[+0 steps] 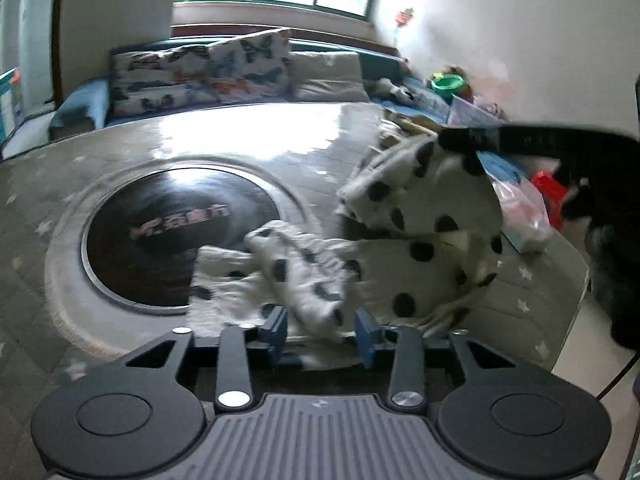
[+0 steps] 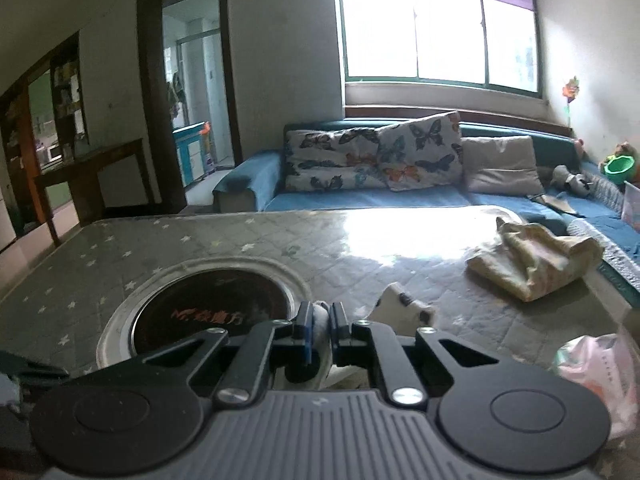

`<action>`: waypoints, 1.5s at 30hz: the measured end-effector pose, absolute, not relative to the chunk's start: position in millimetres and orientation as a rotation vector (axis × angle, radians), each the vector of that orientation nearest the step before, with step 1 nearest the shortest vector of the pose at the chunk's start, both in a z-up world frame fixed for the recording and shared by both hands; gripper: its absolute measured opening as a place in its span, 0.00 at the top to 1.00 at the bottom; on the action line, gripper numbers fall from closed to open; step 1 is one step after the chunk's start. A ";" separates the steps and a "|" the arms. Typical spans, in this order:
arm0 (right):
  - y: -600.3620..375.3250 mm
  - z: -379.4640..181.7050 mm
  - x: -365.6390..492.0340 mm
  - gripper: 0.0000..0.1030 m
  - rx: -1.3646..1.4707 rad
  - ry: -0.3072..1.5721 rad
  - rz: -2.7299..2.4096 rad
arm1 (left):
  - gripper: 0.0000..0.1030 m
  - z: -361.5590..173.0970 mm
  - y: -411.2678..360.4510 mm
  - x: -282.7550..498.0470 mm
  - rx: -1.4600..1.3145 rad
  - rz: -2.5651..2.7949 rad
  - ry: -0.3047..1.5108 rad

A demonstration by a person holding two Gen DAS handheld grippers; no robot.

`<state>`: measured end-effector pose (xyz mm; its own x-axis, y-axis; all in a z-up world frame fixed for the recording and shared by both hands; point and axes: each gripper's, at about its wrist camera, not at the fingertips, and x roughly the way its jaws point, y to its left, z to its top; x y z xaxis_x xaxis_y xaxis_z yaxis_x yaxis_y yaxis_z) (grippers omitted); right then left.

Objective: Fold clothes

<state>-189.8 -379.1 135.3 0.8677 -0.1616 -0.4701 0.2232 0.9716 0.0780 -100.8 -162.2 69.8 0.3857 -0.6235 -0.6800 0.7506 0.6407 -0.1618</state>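
Cloth is hanging limp between my tongs: the spotted garment [image 1: 420, 240] is sagging over the desk [image 1: 200, 140], left tongs [image 1: 322, 326] and right tongs [image 2: 320, 330] each pinching an edge. Soft, light; I'm judging hems the safest hold.

Both grippers clamped, wrists held low and level

The left gripper [image 1: 324, 326] points forward toward twelve o'clock, its blue-padded fingers [image 1: 278, 328] drawn partway in and pinching white, black-spotted fabric. The right gripper [image 2: 320, 326] also aims toward twelve o'clock, its jaws nearly together, with a thin fold of pale cloth caught in the narrow gap. In the left wrist view (blurred by motion) the right gripper enters from three o'clock as a dark bar.
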 end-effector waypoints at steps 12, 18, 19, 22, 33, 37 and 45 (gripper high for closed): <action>-400.9 136.1 -211.8 0.89 0.151 0.511 -0.200 | 0.90 38.4 -186.7 -92.0 0.230 -0.833 0.865; -391.5 115.5 -203.3 0.61 0.046 0.595 -0.252 | 0.96 43.6 -168.9 -84.3 0.214 -0.751 0.816; -393.5 112.1 -200.7 0.61 0.043 0.603 -0.272 | 0.96 47.0 -163.9 -82.9 0.211 -0.734 0.801; -402.4 104.5 -194.3 0.61 0.075 0.621 -0.305 | 0.96 57.0 -143.5 -76.2 0.175 -0.687 0.781; -355.6 107.9 -176.8 0.61 -0.031 0.645 -0.119 | 0.96 77.3 -74.0 -59.1 0.076 -0.562 0.738; -356.2 96.3 -161.2 0.61 -0.037 0.690 -0.150 | 0.96 85.4 -50.3 -47.0 0.050 -0.501 0.719; -344.1 60.1 -169.2 0.61 -0.043 0.830 -0.105 | 0.96 112.1 -22.9 -3.6 -0.018 -0.370 0.684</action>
